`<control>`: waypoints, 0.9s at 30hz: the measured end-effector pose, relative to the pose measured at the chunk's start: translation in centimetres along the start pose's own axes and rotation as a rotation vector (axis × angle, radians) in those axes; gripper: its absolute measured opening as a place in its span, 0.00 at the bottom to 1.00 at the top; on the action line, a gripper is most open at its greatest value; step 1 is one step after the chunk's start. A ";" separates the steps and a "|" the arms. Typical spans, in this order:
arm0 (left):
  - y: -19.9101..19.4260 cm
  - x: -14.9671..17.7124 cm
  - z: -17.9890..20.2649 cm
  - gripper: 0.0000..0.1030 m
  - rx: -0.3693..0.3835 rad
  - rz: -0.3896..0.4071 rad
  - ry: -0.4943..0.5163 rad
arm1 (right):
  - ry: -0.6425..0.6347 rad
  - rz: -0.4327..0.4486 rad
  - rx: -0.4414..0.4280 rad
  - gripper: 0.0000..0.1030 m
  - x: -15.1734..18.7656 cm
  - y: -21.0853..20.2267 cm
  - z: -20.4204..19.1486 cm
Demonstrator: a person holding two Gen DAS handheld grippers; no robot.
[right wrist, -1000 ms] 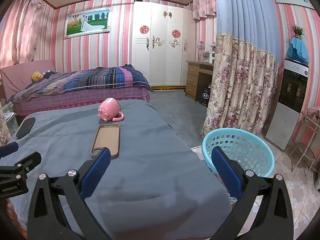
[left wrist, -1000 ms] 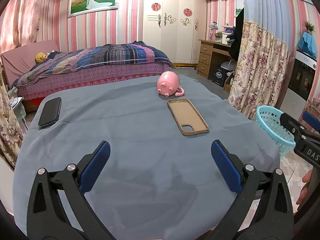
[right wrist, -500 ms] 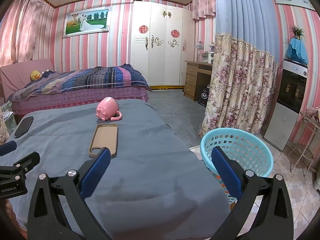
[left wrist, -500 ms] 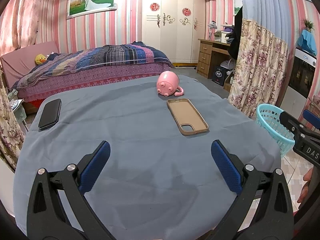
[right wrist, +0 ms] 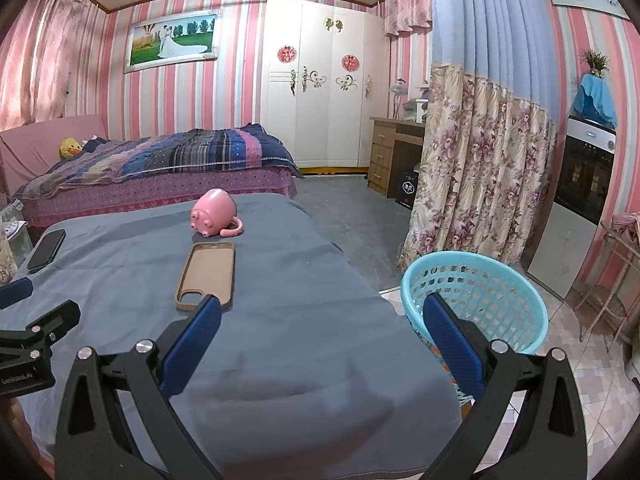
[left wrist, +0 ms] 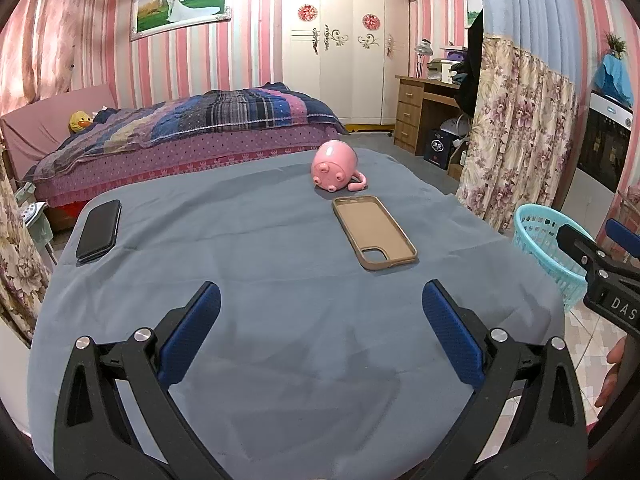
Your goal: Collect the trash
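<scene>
The desk (left wrist: 280, 320) is covered by a grey-blue cloth (left wrist: 248, 248) that hangs over its edges. Three things lie on the cloth. A pink pig-shaped mug (left wrist: 334, 165) lies on its side toward the far edge. Just in front of it a tan phone case (left wrist: 374, 232) lies open side up. A black phone (left wrist: 99, 230) lies flat near the far left corner, well apart from both. A turquoise basket (right wrist: 476, 300) stands on the tiled floor (right wrist: 592, 392) just beside the desk's right edge.

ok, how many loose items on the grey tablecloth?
3: a black phone near the left edge, a pink pig mug lying on its side at the far end, and a tan phone case just before it.
</scene>
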State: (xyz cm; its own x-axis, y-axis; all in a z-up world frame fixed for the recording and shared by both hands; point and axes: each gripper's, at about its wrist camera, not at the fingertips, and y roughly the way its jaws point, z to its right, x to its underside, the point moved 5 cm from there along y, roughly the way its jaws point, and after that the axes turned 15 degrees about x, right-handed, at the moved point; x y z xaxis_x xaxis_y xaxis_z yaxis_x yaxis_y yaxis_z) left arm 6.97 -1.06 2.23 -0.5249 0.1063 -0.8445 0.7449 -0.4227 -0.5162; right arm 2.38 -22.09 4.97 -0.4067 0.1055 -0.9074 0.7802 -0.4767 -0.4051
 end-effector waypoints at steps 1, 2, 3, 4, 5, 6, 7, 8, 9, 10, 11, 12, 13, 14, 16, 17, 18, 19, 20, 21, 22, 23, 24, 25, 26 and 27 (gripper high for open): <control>0.0 0.0 0.0 0.95 0.000 0.000 0.000 | -0.001 -0.001 0.000 0.96 0.0 0.1 0.0; 0.1 0.0 0.0 0.95 0.000 -0.001 0.001 | -0.002 -0.002 0.000 0.96 0.0 0.1 -0.1; 0.1 0.0 0.0 0.95 0.001 0.000 0.001 | -0.003 -0.005 0.001 0.96 0.0 0.2 0.0; 0.1 0.0 0.1 0.95 0.001 0.000 0.001 | -0.004 -0.006 0.002 0.96 0.0 0.2 -0.1; 0.1 0.0 0.1 0.95 0.001 0.000 0.002 | -0.003 -0.007 0.005 0.96 0.0 0.2 0.0; 0.1 -0.1 0.2 0.95 0.001 0.001 0.004 | -0.003 -0.008 0.005 0.96 0.1 0.2 -0.1; 0.1 -0.1 0.3 0.95 0.001 0.003 0.007 | -0.002 -0.009 0.007 0.96 0.1 0.2 0.0; 0.1 -0.1 0.3 0.95 0.000 0.006 0.011 | -0.002 -0.011 0.009 0.96 0.1 0.3 0.0; 0.1 -0.1 0.4 0.95 -0.001 0.008 0.013 | -0.002 -0.012 0.010 0.96 0.1 0.4 0.0; 0.1 -0.1 0.4 0.95 -0.001 0.010 0.015 | -0.002 -0.015 0.011 0.96 0.2 0.4 0.1; 0.1 -0.1 0.4 0.95 -0.001 0.011 0.014 | -0.001 -0.017 0.012 0.96 0.2 0.4 0.1; 0.1 -0.2 0.4 0.95 0.000 0.010 0.013 | -0.001 -0.018 0.013 0.96 0.2 0.5 0.1; 0.1 -0.1 0.4 0.95 0.001 0.008 0.011 | -0.002 -0.019 0.014 0.96 0.2 0.5 0.1; 0.1 -0.1 0.4 0.95 0.002 0.008 0.009 | -0.002 -0.018 0.015 0.96 0.2 0.5 0.1; 0.1 -0.2 0.5 0.95 0.001 0.010 0.008 | -0.003 -0.019 0.015 0.96 0.2 0.5 0.1; 0.0 -0.2 0.5 0.95 0.001 0.011 0.006 | -0.003 -0.019 0.014 0.96 0.2 0.5 0.1; 0.1 -0.2 0.6 0.95 0.002 0.011 0.005 | -0.003 -0.019 0.014 0.96 0.2 0.5 0.1; 0.1 -0.3 0.6 0.95 0.003 0.010 0.005 | -0.003 -0.019 0.013 0.96 0.2 0.5 0.1; 0.1 -0.3 0.7 0.95 0.004 0.010 0.005 | -0.004 -0.020 0.013 0.96 0.2 0.6 0.1; 0.1 -0.3 0.6 0.95 0.002 0.011 0.005 | -0.005 -0.020 0.014 0.96 0.2 0.6 0.0; 0.1 -0.3 0.6 0.95 0.002 0.012 0.006 | -0.006 -0.020 0.014 0.96 0.2 0.6 0.1; 0.1 -0.3 0.7 0.95 0.002 0.013 0.007 | -0.005 -0.019 0.014 0.96 0.2 0.6 0.0; 0.1 -0.3 0.7 0.95 0.003 0.013 0.006 | -0.005 -0.019 0.014 0.96 0.2 0.6 0.0; 0.1 -0.5 0.7 0.95 0.004 0.013 0.006 | -0.005 -0.019 0.014 0.96 0.2 0.6 0.0; 0.1 -0.5 0.8 0.95 0.003 0.015 0.008 | -0.005 -0.020 0.014 0.96 0.2 0.6 0.0; 0.1 -0.6 0.7 0.95 0.003 0.016 0.009 | -0.004 -0.020 0.014 0.96 0.2 0.6 0.0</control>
State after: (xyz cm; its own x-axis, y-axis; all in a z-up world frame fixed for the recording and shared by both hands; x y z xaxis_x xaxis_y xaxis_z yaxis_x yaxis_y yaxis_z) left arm 7.10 -1.79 2.72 -0.5091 0.1074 -0.8540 0.7518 -0.4275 -0.5020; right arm 2.73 -22.36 4.56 -0.4242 0.1114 -0.8987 0.7651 -0.4868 -0.4215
